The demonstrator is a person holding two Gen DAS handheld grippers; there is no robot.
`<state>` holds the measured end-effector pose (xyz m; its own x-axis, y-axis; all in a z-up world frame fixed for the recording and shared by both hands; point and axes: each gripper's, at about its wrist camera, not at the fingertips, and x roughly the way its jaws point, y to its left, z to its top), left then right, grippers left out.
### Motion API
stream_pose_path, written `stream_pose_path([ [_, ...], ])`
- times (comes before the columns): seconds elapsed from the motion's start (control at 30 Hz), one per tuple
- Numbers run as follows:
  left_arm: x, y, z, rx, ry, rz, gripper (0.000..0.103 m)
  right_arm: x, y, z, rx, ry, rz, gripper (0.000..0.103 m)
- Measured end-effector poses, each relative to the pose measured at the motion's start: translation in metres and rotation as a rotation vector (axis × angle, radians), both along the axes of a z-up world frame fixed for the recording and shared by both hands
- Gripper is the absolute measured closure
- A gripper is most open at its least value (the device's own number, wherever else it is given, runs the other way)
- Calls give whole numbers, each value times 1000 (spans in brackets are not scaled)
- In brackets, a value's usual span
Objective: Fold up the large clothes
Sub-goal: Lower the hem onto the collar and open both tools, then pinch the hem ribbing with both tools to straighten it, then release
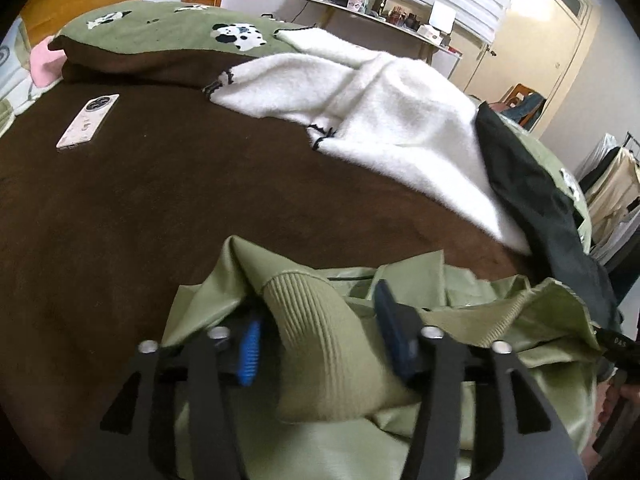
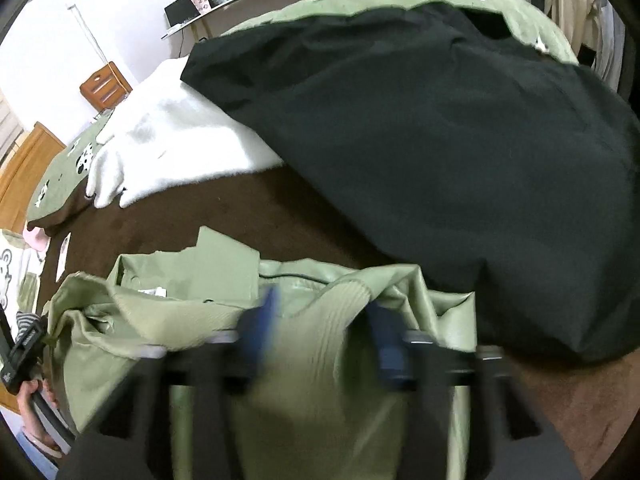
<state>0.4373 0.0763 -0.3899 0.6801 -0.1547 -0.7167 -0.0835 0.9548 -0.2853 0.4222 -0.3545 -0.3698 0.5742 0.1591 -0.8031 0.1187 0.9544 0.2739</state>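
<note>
Now both grippers, left gripper [image 1: 320, 336] and right gripper [image 2: 324, 328], have jaws clamped on green jacket [image 1: 420, 420] ribbing; we lift evenly, keeping cloth taut between jaws.

My right gripper [image 2: 320, 336] is smeared by motion blur, so I can't tell how tightly its blue pads [image 2: 260, 328] bear on the ribbed cuff [image 2: 312, 344]. The green jacket [image 1: 400, 432] runs off the bottom edge in both views. The black garment [image 2: 440, 160] hides part of the white blanket [image 2: 180, 140]. Items on the desk [image 1: 400, 20] are too small to name, perhaps cups.
</note>
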Motion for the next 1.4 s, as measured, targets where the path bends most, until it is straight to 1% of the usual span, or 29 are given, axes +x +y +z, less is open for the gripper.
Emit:
stream_pose_path([
  [0.03, 0, 0, 5, 5, -8, 1, 39, -2, 2, 8, -39, -27, -9, 16],
  [0.07, 1, 0, 8, 11, -11, 0, 36, -5, 4, 18, -108, -65, -22, 11],
  [0.1, 2, -1, 11, 11, -13, -5, 30, -7, 6, 24, -148, -90, -22, 7],
  [0.13, 4, -1, 14, 14, -14, -8, 25, -8, 6, 31, -172, -110, -19, 7],
  [0.17, 5, -3, 17, 34, -19, -11, 22, -8, 5, 35, -184, -120, -14, 7],
  [0.2, 5, -4, 21, 65, -29, -7, 12, -7, 6, 39, -187, -120, -2, 7],
  [0.23, 4, -5, 25, 114, -51, 9, 7, -5, 7, 41, -189, -117, 14, 7],
  [0.27, 2, -7, 32, 168, -92, 15, 6, -4, 9, 42, -194, -114, 27, 7],
  [0.3, 3, -7, 36, 188, -102, 10, 6, -4, 13, 43, -203, -112, 47, 7],
  [0.37, 6, -7, 40, 221, -88, 2, 6, -5, 22, 44, -213, -117, 89, 7],
  [0.47, 10, -8, 39, 193, -49, -40, 6, -4, 40, 44, -234, -116, 161, 7],
  [0.5, 10, -12, 38, 182, -33, -67, 6, -3, 47, 41, -231, -111, 179, 7],
  [0.6, 9, -30, 31, 184, 15, -151, 6, 4, 63, 32, -205, -80, 230, 7],
  [0.7, 8, -49, 18, 181, 61, -231, 6, 12, 80, 18, -197, -38, 278, 7],
  [0.77, 9, -57, 6, 165, 90, -259, 6, 16, 91, 8, -200, -13, 306, 9],
  [0.83, 7, -61, -4, 154, 113, -265, 7, 20, 100, -5, -216, 10, 327, 10],
  [0.87, 8, -61, -11, 146, 128, -262, 7, 22, 104, -13, -225, 32, 337, 12],
  [0.93, 10, -60, -23, 122, 159, -255, 7, 25, 106, -27, -237, 67, 342, 22],
  [1.0, 9, -59, -32, 108, 167, -251, 7, 26, 107, -38, -251, 80, 342, 22],
  [1.07, 9, -62, -38, 129, 164, -267, 8, 24, 106, -43, -252, 71, 343, 25],
  [1.1, 10, -63, -40, 143, 163, -274, 11, 23, 106, -44, -255, 62, 337, 29],
  [1.13, 10, -65, -42, 161, 160, -276, 18, 21, 104, -44, -258, 54, 328, 37],
  [1.17, 10, -64, -42, 172, 156, -270, 23, 18, 103, -43, -258, 41, 321, 41],
  [1.23, 11, -60, -41, 153, 150, -259, 35, 16, 100, -42, -250, 27, 312, 55],
  [1.27, 12, -57, -40, 144, 145, -254, 37, 14, 98, -41, -241, 22, 305, 58],
  [1.3, 11, -55, -39, 131, 140, -249, 40, 12, 95, -42, -228, 18, 300, 64],
  [1.33, 11, -54, -38, 126, 136, -247, 43, 12, 95, -40, -225, 12, 301, 76],
  [1.37, 10, -54, -38, 129, 132, -247, 44, 11, 95, -39, -217, 5, 309, 77],
  [1.4, 10, -57, -37, 137, 124, -251, 47, 10, 98, -37, -230, -4, 311, 80],
])
